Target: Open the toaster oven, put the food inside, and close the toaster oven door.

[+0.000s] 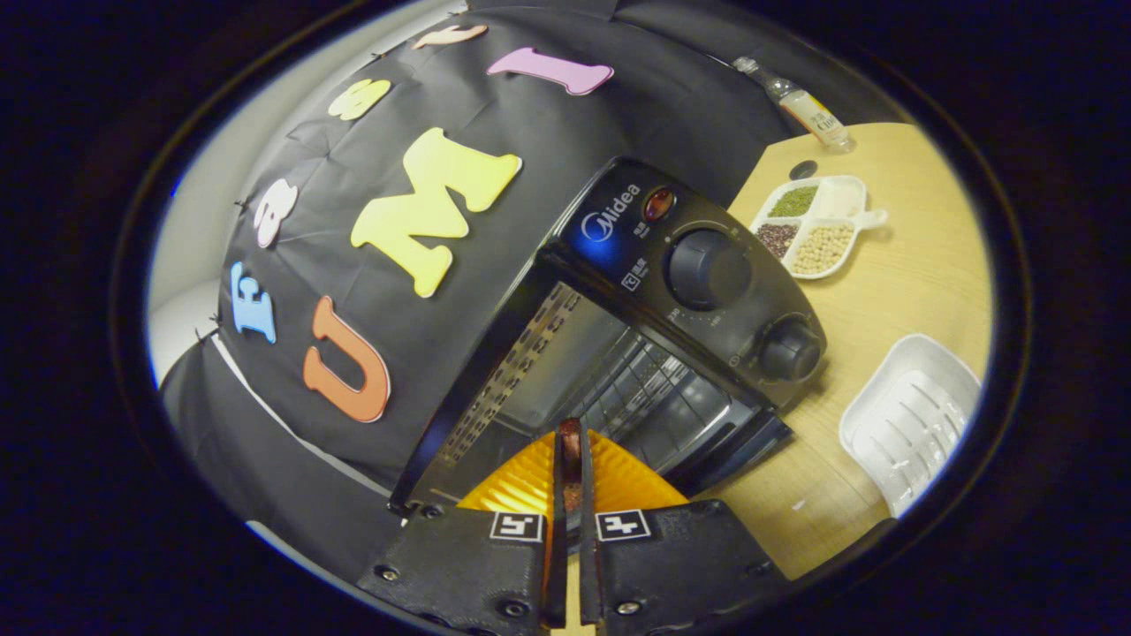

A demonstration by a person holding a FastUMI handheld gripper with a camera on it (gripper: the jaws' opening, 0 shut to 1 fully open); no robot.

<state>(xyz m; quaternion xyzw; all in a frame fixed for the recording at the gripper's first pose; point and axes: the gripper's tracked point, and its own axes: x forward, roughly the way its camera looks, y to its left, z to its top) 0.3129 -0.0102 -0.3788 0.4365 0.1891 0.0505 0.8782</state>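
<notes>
A staged booth, this: black cloth wall (548, 150) behind a wooden table (919, 283) with toaster oven (671, 291) and bean tray (817, 225).

The tongs (571, 459) pinched a thin dark piece of food (570, 442). Just beyond stood the toaster oven (618, 353), door open, on the worktop (919, 283).

The oven (618, 353) stands open just ahead of the fingers (539, 477), its mouth unblocked and its rack (654, 389) bare. Its knob panel (707, 274) bounds the opening on one side. Beyond that, bare bench (919, 283) lies between a sectioned dish (817, 231) and a white tray (910, 424).
</notes>
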